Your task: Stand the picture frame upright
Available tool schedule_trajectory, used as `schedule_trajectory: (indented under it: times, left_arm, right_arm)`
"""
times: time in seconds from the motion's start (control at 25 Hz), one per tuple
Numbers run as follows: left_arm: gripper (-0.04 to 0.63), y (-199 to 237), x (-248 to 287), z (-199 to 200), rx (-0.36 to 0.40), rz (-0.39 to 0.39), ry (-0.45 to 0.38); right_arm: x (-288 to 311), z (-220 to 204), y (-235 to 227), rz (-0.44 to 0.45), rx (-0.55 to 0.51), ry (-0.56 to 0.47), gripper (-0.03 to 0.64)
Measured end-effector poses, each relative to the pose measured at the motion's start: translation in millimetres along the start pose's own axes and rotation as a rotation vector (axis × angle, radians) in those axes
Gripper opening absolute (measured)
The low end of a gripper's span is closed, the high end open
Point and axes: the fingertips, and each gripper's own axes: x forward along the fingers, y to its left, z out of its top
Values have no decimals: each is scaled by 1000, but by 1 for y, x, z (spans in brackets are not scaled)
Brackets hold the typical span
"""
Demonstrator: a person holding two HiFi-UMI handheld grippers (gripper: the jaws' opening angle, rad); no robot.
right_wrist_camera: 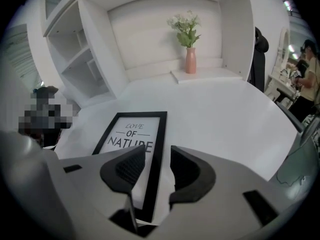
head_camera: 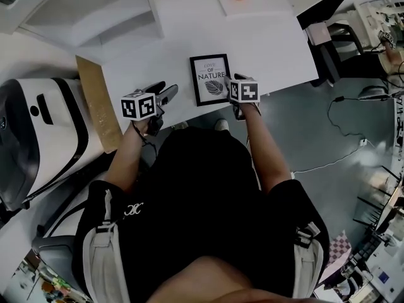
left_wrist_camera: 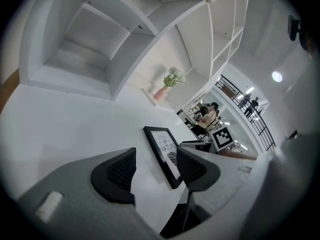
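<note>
**Arm pose:** both your forearms reach fwd from the body. L forearm angles out to the left. R forearm runs nearly straight ahead. Both tools pitch fwd and down at the white desk.

**L gripper**: jaws apart, nothing clamped. Bare desk top fills the gap, w/ the near-L corner of the picture frame just beside the R-hand jaw.

**R gripper**: jaws apart, no clamp. They sit over the picture frame's R rail, which runs through the gap. Contact w/ the rail can't be told.

**Picture frame pos.:**
- Black rim, white print reading "LOVE OF NATURE" w/ a leaf.
- Lies flat, face up, near the desk's front edge, approx. mid-width, between the two tools.
- Long axis runs front edge to back edge, slightly skewed.
- Top of the print points to the back edge, toward the pink vase of flowers on the ledge there.
</note>
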Motion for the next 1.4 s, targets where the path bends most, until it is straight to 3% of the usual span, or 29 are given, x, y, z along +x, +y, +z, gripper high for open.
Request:
schedule_trajectory:
  times: [0.2,0.36,0.68,1.04,1.16,1.4]
  left_arm:
    - [250,2,-1,0,-4,-5,6]
    - [250,4,3,0,-12,-3,1]
    - [250,10,15,-12,-31,19,34]
    - [250,-7,25,-10,-41,-9,40]
    - [250,-16,34,-9,-75,-36,33]
    - [249,-38,56,-5,-216,-98,25]
  right_arm:
    - [11,-9,-4,-28,14,67,131]
    - [17,-11,-5,3,46,107,120]
    - [24,-14,-4,159,137,205,78]
    - [20,-12,1,304,291,205,76]
    - [19,-13,0,359,347,199,74]
    - [18,-13,-2,388,313,210,74]
